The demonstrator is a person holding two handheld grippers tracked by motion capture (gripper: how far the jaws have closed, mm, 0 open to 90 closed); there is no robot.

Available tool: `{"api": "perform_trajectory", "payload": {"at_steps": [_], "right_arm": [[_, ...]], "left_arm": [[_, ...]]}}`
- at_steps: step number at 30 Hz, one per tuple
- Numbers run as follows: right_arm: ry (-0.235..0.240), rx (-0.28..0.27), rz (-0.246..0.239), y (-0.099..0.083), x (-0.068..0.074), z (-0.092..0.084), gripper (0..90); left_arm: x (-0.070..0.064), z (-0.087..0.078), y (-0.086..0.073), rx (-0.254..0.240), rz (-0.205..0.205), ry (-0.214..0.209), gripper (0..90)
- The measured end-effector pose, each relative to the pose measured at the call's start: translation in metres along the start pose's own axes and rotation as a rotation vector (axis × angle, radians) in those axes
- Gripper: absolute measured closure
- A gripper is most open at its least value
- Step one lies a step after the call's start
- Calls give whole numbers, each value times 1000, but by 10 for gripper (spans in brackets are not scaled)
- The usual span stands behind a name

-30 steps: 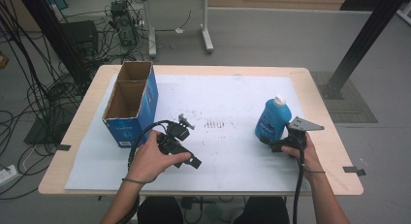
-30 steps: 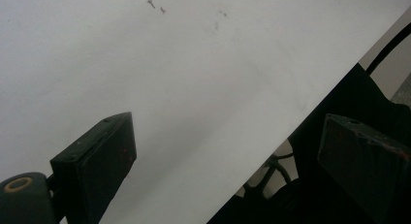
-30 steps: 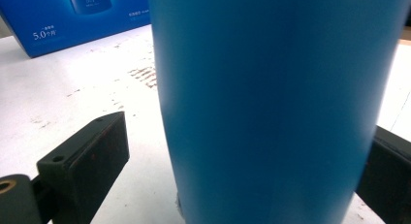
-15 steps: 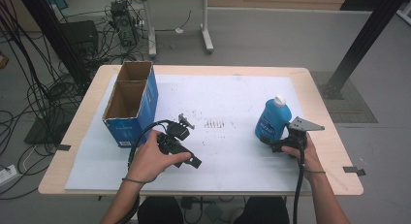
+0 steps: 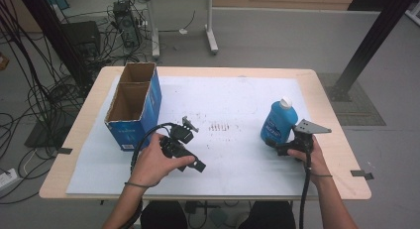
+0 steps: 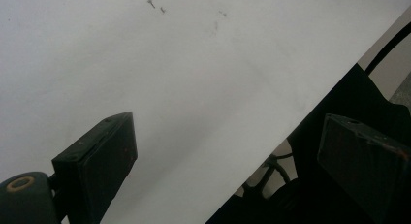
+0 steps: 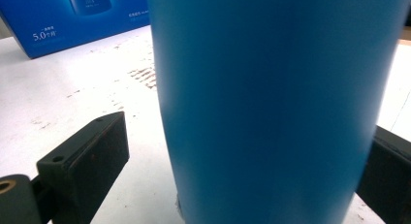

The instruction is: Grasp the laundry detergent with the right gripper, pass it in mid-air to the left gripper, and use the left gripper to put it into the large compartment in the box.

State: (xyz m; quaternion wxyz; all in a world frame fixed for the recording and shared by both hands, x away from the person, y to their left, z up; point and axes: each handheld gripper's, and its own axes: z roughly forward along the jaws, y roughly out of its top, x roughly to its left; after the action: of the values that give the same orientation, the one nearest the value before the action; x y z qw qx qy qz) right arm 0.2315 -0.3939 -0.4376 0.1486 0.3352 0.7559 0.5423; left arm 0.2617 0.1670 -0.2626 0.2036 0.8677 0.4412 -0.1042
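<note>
Blue bottle (image 5: 278, 124), right of frame: rigid, smooth, likely slippery; grip mid-body. Right gripper (image 5: 283, 145) spread around it, unclenched.

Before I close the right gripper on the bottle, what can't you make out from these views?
- Blue bottle, right gripper view: top and label cut off; too close.
- Right gripper: its right jaw sits at the bottle's edge; contact unclear. The left jaw stands apart.
- Cardboard box, high view: its floor lies in shadow; its print is too small.
- Left gripper: jaws apart over the white sheet; height above it is unclear.
</note>
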Motion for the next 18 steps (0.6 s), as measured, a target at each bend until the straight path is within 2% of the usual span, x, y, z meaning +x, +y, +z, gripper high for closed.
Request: {"api": "perform_trajectory", "payload": {"at_steps": [18], "right_arm": [[1,4,-4,1,0,0,25]], "left_arm": [[0,0,0,-2,0,-3,70]]}}
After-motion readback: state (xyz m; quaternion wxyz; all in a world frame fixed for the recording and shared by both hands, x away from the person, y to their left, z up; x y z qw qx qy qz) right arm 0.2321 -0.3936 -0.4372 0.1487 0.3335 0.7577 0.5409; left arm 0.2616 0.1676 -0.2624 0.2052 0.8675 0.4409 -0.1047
